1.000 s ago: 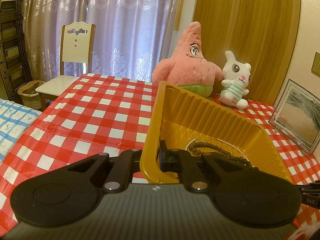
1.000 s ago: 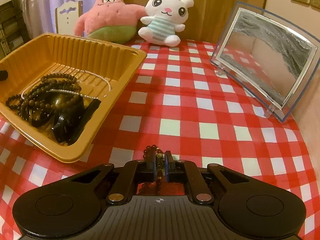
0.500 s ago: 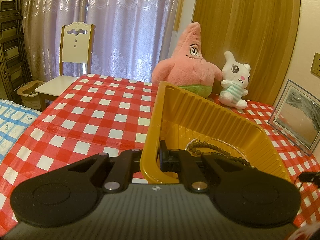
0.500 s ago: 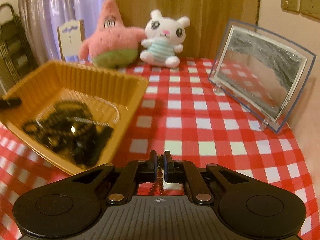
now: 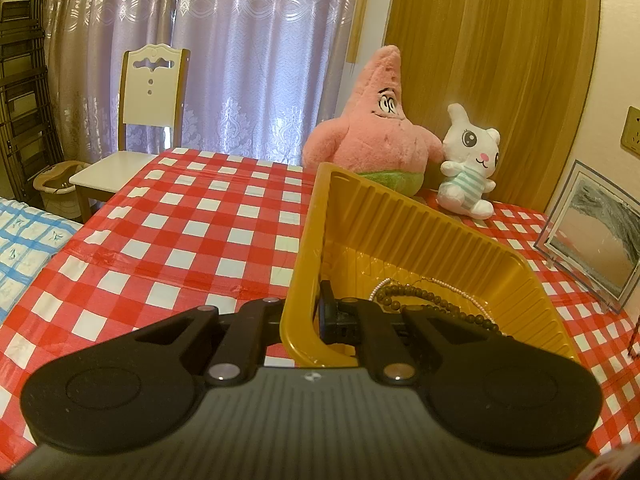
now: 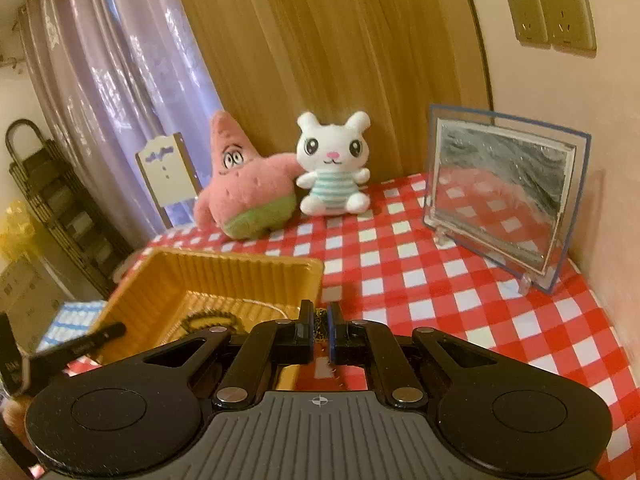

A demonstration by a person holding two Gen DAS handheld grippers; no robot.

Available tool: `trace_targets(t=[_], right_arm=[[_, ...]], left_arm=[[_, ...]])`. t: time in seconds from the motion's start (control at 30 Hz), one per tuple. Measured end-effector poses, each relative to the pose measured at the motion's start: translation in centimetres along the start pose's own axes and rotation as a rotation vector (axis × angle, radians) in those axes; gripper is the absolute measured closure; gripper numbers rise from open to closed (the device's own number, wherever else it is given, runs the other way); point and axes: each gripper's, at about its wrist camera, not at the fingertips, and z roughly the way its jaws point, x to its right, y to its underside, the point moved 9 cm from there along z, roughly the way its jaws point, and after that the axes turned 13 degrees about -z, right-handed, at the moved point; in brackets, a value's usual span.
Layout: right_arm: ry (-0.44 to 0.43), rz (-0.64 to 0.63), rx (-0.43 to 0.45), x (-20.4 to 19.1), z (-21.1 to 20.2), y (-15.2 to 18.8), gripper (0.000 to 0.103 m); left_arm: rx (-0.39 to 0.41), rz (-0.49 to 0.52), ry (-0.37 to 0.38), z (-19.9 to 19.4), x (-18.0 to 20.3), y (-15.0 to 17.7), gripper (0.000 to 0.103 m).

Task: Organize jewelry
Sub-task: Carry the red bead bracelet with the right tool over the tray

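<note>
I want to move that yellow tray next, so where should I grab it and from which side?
Grip the yellow tray by its thin rim, one finger inside and one outside the ribbed wall, coming from the near edge. The left hand-held gripper already pinches it that way. The floor holds beads, so avoid reaching in.

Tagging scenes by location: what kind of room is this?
Likely a home bedroom or living room: red-and-white checked tablecloth, pink starfish plush toy, sheer lilac curtains, white wooden chair.
</note>
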Motion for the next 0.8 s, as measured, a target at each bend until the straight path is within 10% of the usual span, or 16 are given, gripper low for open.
trace_targets(t=[0.6,0.8], right_arm=[[-0.25,-0.02,-0.039,-10.3,7.5,-2.1,0.102],[-0.208,0.002,-0.017,-10.3,8.8,-3.2,0.102]], left_arm=[[0.0,-0.006,0.013,-0.1,0.6,-0.1,0.097],[-0.001,-0.019,0.018,-0.1,0.4,-0.1,0.097]])
